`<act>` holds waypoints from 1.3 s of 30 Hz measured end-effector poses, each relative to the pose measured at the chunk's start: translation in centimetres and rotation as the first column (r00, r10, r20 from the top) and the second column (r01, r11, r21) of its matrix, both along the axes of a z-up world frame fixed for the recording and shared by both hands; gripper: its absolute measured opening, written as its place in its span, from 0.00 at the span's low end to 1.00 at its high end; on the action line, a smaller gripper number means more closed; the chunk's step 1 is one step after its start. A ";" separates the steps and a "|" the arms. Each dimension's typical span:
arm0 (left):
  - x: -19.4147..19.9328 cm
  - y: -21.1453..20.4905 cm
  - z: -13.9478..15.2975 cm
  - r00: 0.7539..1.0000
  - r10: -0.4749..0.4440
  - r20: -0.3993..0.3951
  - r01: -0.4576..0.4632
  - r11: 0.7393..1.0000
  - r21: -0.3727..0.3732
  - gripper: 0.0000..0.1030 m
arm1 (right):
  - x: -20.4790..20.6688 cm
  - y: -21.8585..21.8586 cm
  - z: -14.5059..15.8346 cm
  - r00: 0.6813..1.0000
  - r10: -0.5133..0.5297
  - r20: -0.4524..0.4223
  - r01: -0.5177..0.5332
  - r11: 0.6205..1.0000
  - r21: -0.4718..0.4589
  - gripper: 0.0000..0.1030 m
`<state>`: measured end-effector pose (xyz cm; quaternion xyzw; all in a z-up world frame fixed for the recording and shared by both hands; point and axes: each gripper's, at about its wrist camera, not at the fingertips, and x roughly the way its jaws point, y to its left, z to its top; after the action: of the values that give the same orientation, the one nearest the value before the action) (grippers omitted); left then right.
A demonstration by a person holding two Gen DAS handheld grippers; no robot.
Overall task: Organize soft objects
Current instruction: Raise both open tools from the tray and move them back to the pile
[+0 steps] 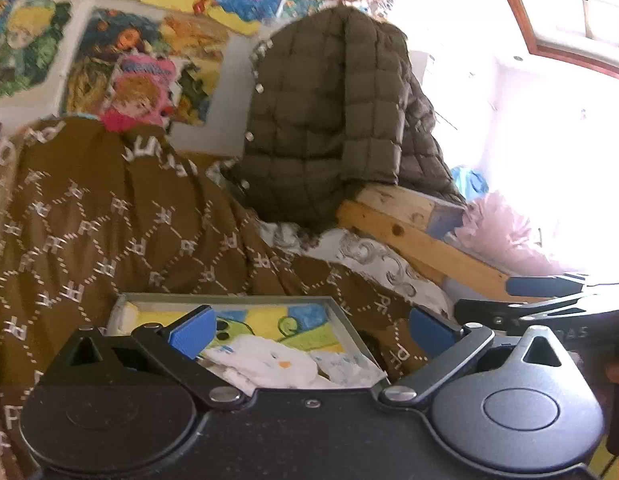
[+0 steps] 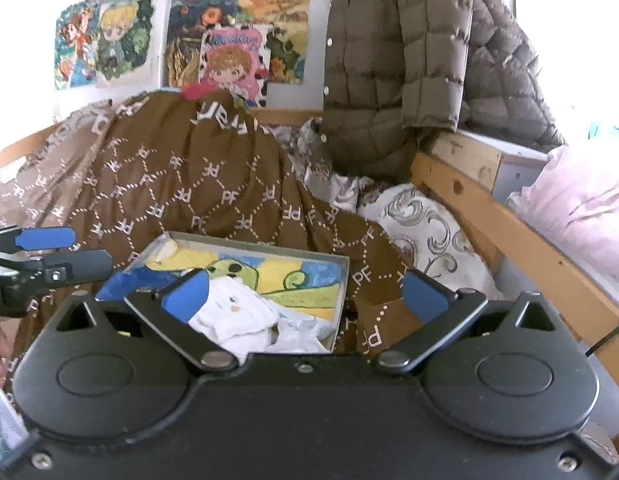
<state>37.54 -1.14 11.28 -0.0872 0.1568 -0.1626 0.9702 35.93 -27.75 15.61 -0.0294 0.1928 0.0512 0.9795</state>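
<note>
Both the left gripper [image 1: 309,330] and right gripper [image 2: 305,294] hang spread wide and empty over the white folded cloths [image 2: 237,312], which lie at the near edge of the shallow grey painted-bottom box [image 2: 341,280], probably collected there for sorting.

clothes [image 2: 245,312] in box [image 2: 341,280], box on blanket [image 2: 181,184]

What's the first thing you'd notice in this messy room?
The big brown blanket with white letters heaped over the bed, and the bright cartoon posters on the wall behind it. In front, an open tray on the blanket holds white baby clothes, with both open grippers near it.
</note>
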 end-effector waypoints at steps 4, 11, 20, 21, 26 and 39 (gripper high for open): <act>-2.2 -0.4 0.7 0.998 0.046 0.045 -0.047 0.999 0.012 0.99 | -3.2 0.1 1.8 1.000 0.011 0.029 -0.012 1.000 0.018 0.99; -6.5 -0.8 1.6 0.985 0.150 0.083 -0.150 0.989 -0.007 0.99 | -10.2 -0.1 3.4 0.998 0.024 0.059 -0.027 0.998 0.053 0.99; -12.8 -2.2 1.5 0.952 0.286 0.110 -0.288 0.958 0.009 0.99 | -19.2 -0.9 2.3 0.996 -0.029 0.079 0.021 0.994 0.105 0.99; -13.6 -2.4 1.4 0.946 0.304 0.112 -0.307 0.952 0.013 0.99 | -20.1 -1.2 2.0 0.996 -0.037 0.081 0.028 0.993 0.114 0.99; -17.4 -2.5 -0.2 0.929 0.359 0.092 -0.363 0.931 0.027 0.99 | -25.0 -1.5 0.3 0.991 -0.085 0.106 0.070 0.988 0.134 1.00; -24.9 -1.2 -4.7 0.856 0.516 -0.018 -0.510 0.851 0.126 0.99 | -34.7 -0.5 -4.6 0.971 -0.191 0.146 0.169 0.974 0.149 1.00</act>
<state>12.61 -2.32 6.54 -0.0730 0.1618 0.1137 0.9775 1.25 -28.26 10.97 0.0507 0.1119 -0.0277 0.9920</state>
